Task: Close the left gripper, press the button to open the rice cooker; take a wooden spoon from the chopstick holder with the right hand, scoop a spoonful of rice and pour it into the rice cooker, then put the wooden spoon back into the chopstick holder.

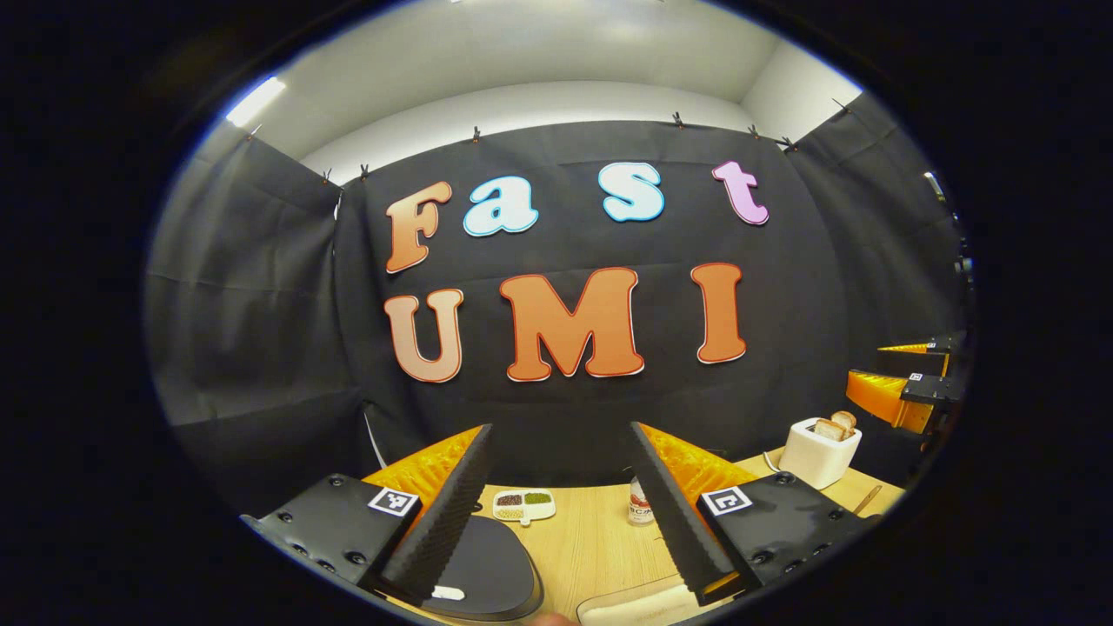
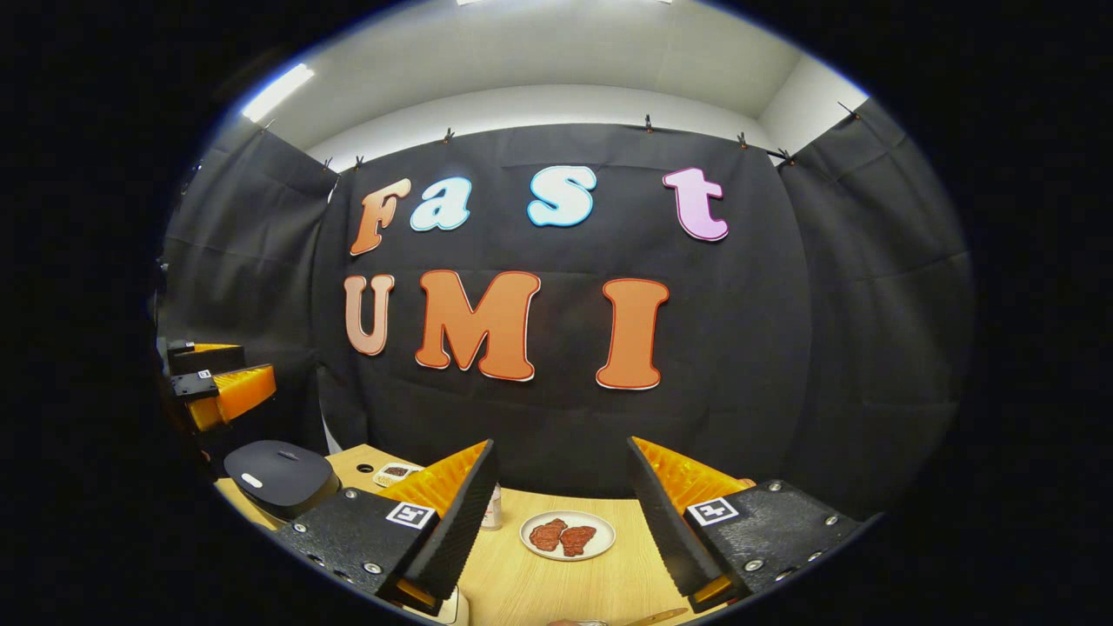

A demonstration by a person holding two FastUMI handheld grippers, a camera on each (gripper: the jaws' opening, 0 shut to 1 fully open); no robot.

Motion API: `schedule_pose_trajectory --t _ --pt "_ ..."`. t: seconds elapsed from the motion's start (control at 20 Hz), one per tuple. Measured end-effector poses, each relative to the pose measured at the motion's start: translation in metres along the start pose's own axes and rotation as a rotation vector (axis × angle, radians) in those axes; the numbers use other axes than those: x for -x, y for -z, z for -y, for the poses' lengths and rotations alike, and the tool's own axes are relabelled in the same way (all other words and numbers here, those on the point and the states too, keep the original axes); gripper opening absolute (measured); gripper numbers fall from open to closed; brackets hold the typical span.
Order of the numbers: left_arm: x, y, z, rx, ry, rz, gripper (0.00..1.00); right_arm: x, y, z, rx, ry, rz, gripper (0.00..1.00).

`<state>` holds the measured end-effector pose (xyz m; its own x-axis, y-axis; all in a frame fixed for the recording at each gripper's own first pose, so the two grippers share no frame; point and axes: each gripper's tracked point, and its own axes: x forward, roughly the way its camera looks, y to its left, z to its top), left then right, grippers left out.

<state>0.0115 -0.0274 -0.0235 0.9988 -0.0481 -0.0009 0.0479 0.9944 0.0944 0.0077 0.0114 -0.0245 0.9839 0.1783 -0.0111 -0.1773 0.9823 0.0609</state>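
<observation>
Presently, the rice cooker [image 1: 483, 565] is a dark grey unit with a smooth, rounded lid lying flat and closed; a small white oblong mark sits at the lid's near rim. In the left gripper view it stands on the desk [image 1: 591, 548] at the near edge, just beneath that gripper's left finger. In the right gripper view it appears at the desk's left end [image 2: 278, 474].

The left gripper [image 1: 561, 513] is held level above the desk, facing the back wall, its jaws wide apart and holding nothing. The right gripper [image 2: 561, 522] is likewise level, its jaws wide apart and empty. Each gripper is seen from the other's view at the side, raised well above the desk.

The desk is light wood. Toward its far edge lie a small white dish of beans [image 1: 524, 503] with compartments and a can [image 1: 640, 506]. A white toaster [image 1: 819, 452] with bread slices in its slots stands at the far right corner. A white plate [image 2: 567, 535] with two pieces of reddish meat rests between the right gripper's fingers in its view. A pale rounded item at the near edge cannot be identified. Black cloth encloses the booth beneath a white ceiling.
</observation>
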Motion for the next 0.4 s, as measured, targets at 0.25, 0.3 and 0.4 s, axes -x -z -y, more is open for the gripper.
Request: schedule_pose_trajectory --t 0.25,0.3,0.4 --pt "-0.001 0.007 -0.007 0.005 -0.035 -0.015 0.99 -0.004 0.006 0.002 -0.009 0.009 -0.028 0.9" --pt "-0.001 0.006 -0.009 0.011 -0.033 -0.015 0.99 -0.005 0.006 0.002 -0.015 0.017 -0.029 0.9" --pt "-0.001 0.009 -0.017 0.009 -0.039 -0.008 0.99 -0.008 0.007 0.001 -0.019 0.028 -0.038 0.9"
